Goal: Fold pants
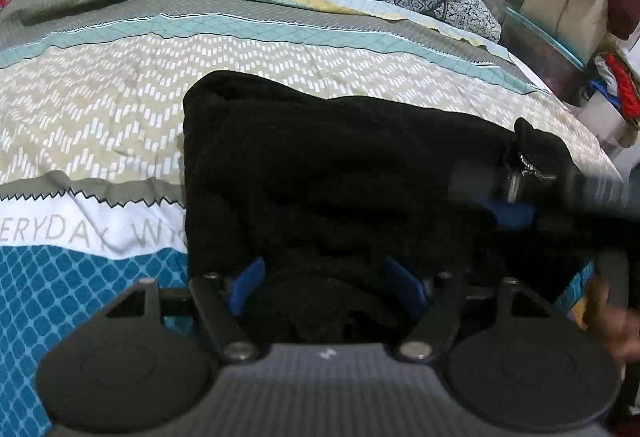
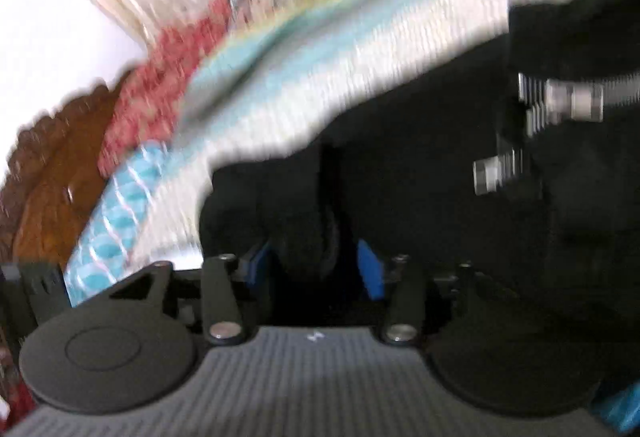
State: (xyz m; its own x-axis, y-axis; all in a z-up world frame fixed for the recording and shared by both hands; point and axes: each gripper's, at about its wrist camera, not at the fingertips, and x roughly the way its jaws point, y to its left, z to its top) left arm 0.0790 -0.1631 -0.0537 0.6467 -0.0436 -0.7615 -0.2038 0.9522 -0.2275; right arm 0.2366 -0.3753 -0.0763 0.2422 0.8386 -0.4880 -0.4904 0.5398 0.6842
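Left gripper (image 1: 326,287) jaws stand apart with bunched black pants (image 1: 340,173) between them; grip unclear. Right gripper (image 2: 316,265) jaws also apart around dark cloth, badly blurred. The pants lie folded on a patterned bedspread (image 1: 100,117).

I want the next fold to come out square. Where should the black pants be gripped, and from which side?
Probably the black pants at their near edge, by the left gripper, coming in from the near side: that edge bunches thickly there, while the far corner lies flat on the bedspread.
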